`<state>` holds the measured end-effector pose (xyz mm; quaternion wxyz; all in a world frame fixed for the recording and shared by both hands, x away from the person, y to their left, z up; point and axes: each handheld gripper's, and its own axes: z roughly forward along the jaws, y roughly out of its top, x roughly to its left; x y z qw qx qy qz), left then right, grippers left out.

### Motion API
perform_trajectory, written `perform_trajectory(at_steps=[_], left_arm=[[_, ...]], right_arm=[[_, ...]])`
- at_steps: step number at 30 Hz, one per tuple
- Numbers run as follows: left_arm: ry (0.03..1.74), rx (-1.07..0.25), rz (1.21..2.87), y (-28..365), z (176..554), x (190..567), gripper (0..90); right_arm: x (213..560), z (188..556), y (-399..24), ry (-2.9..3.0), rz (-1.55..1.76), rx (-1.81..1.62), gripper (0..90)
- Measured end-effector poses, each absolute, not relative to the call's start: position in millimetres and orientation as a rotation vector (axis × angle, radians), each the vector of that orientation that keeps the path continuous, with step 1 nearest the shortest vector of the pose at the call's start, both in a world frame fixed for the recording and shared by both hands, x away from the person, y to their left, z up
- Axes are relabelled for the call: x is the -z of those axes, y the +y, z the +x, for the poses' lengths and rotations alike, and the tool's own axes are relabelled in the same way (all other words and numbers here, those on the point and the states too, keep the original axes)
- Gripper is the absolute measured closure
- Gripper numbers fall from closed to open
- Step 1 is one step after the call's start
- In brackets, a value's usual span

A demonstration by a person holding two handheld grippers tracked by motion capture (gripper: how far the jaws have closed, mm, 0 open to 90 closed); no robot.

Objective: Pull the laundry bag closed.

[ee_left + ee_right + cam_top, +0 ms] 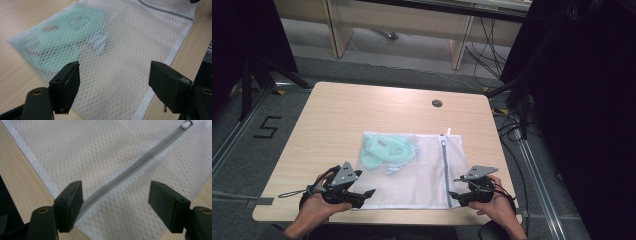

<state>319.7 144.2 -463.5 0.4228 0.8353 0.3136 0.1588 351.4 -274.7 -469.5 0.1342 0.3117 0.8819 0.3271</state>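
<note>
1. A white mesh laundry bag [414,170] lies flat on the pale wood counter [337,115], toward the 6 o'clock edge, with a folded mint-green garment [384,150] showing through the netting at the bag's 10 o'clock corner.
2. I hold the left gripper [371,192] at the bag's 7 o'clock corner, jaws spread wide with nothing between them; in the left gripper view the mesh [125,62] lies just beyond the pads.
3. My right gripper [452,195] sits at the 5 o'clock corner, also spread wide and empty, over the near end of the grey zipper [135,167]; its white pull [186,124] sits at the far, 12 o'clock end.
4. I judge the bag light, limp and loosely woven: it will sag and fold when lifted, and the garment may slide inside.
5. The netting looks prone to snagging, so I would pinch the stitched white hem [37,167] or the zipper tape, which look firmer than open mesh.
6. Taking both near corners should keep the bag spread out.
</note>
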Motion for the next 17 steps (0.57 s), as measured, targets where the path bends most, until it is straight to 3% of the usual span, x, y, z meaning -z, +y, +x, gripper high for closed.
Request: perform_trajectory(at_steps=[17], left_arm=[[0.806, -0.403, 2.086, 147.3, 319.4, 463.8, 24.4]], right_arm=[[471.5, 346.4, -281.8, 2.549, 0.924, -0.941, 27.9]])
